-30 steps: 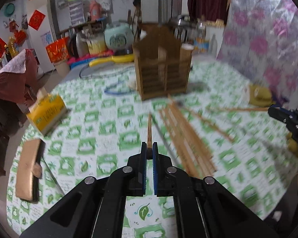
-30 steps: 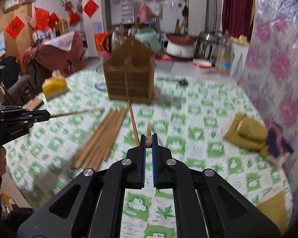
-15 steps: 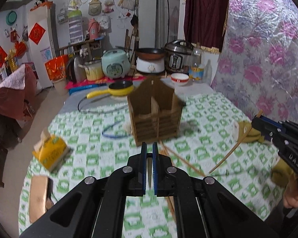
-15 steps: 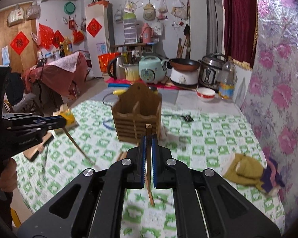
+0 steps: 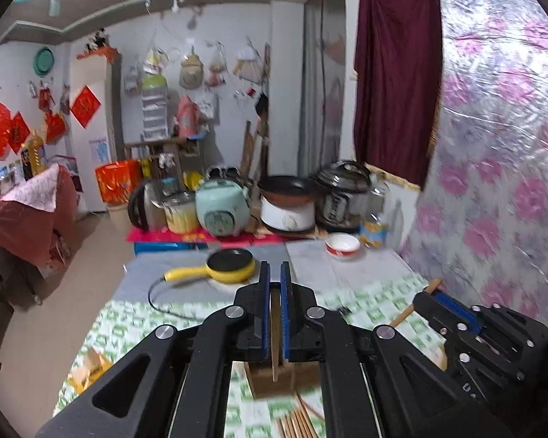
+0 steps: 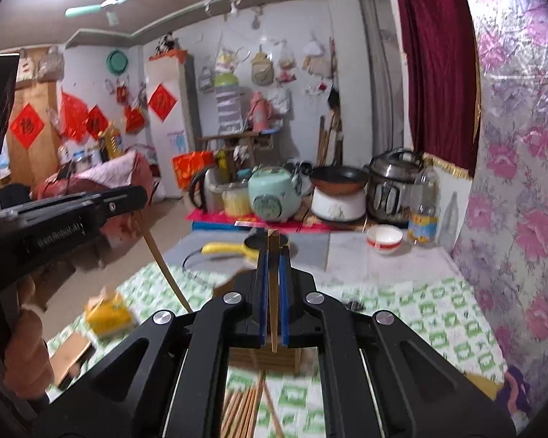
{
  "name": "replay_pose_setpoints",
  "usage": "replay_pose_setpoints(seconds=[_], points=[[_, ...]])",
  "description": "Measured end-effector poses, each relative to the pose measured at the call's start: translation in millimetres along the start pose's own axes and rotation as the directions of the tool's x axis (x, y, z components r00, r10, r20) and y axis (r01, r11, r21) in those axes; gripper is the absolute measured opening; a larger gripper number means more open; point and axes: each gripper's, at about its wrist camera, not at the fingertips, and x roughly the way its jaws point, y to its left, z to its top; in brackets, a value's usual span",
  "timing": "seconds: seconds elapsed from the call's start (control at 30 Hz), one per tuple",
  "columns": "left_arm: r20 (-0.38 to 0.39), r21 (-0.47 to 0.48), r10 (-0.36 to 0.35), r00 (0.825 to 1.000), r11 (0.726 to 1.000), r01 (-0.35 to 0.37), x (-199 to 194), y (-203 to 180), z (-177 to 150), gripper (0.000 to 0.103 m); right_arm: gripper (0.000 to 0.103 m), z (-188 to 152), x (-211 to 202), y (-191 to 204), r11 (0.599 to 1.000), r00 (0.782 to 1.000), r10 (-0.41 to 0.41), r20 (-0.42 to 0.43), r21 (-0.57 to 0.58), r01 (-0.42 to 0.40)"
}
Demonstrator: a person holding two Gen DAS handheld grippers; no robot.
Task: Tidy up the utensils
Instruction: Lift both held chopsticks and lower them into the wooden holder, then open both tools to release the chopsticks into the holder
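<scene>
Both tongs are clamped on a single chopstick each: the left gripper (image 5: 272,284) pinches one chopstick (image 5: 274,332) that hangs down between its blue pads, and the right gripper (image 6: 273,259) pinches another chopstick (image 6: 273,284) standing almost upright, its top poking just above the fingertips. Directly below each pair of tongs sits the wooden holder (image 6: 263,359), and nearer than it a loose bundle of chopsticks (image 6: 243,412) lies on the green-checked tablecloth (image 6: 420,314). The step looks like carrying both sticks over to drop into the holder; done well, each stick should be brought plumb over one compartment, lowered until its tip is inside the wall, and only then let go, one hand at a time so the two tongs do not knock together. Much is hard to read: the holder is mostly hidden behind the gripper bodies, so its compartments and contents cannot be made out, the lower tips of both sticks blur against it, and the table edge is smeared.
</scene>
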Motion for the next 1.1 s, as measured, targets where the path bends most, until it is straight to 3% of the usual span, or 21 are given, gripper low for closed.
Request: replay_pose_setpoints(seconds=[0.13, 0.27, 0.3, 0.33, 0.37, 0.43, 0.53, 0.67, 0.93, 1.03, 1.1], points=[[0.023, -0.032, 0.045, 0.999, 0.998, -0.045, 32, 7, -11, 0.006, 0.007, -3, 29, -1, 1.000, 0.999, -0.021, 0.032, 0.012, 0.021], [-0.026, -0.093, 0.037, 0.999, 0.995, -0.039, 68, 23, -42, 0.006, 0.007, -27, 66, -8, 0.999, 1.000, -0.020, -0.010, 0.047, 0.021], [-0.046, -0.115, 0.027, 0.999, 0.993, -0.032, 76, 29, -49, 0.006, 0.011, -32, 74, -8, 0.999, 0.999, -0.012, -0.031, 0.048, 0.014], [-0.066, -0.132, 0.020, 0.998, 0.991, -0.029, 82, 32, -56, 0.015, 0.012, -39, 85, -9, 0.999, 0.998, 0.006, -0.067, 0.048, -0.003], [-0.089, -0.152, 0.016, 0.996, 0.988, -0.030, 88, 37, -64, 0.041, 0.013, -43, 92, -10, 0.999, 0.995, 0.018, -0.095, 0.048, -0.014], [-0.073, -0.181, 0.031, 0.997, 0.983, -0.044, 86, 45, -74, 0.066, 0.019, -47, 97, -11, 0.999, 0.993, 0.026, -0.119, 0.042, -0.021], [-0.080, -0.142, 0.053, 0.995, 0.988, -0.064, 84, 46, -75, 0.069, 0.031, -45, 91, -9, 1.000, 0.996, 0.006, -0.089, 0.030, -0.003], [-0.057, -0.132, 0.063, 0.996, 0.989, -0.070, 68, 46, -76, 0.092, 0.038, -44, 77, -2, 1.000, 0.998, -0.010, -0.059, 0.009, 0.010], [-0.053, -0.100, 0.138, 0.989, 0.985, -0.142, 49, 44, -90, 0.097, 0.056, -47, 45, -7, 0.999, 0.999, -0.028, -0.044, 0.022, 0.029], [-0.071, -0.119, 0.150, 0.986, 0.980, -0.158, 41, 54, -124, 0.097, 0.068, -60, 33, -16, 0.999, 0.998, -0.022, -0.059, 0.046, 0.025], [-0.153, -0.134, 0.101, 0.983, 0.983, -0.122, 49, 62, -157, 0.097, 0.079, -82, 25, -28, 0.996, 0.998, -0.022, -0.056, 0.085, 0.026]])
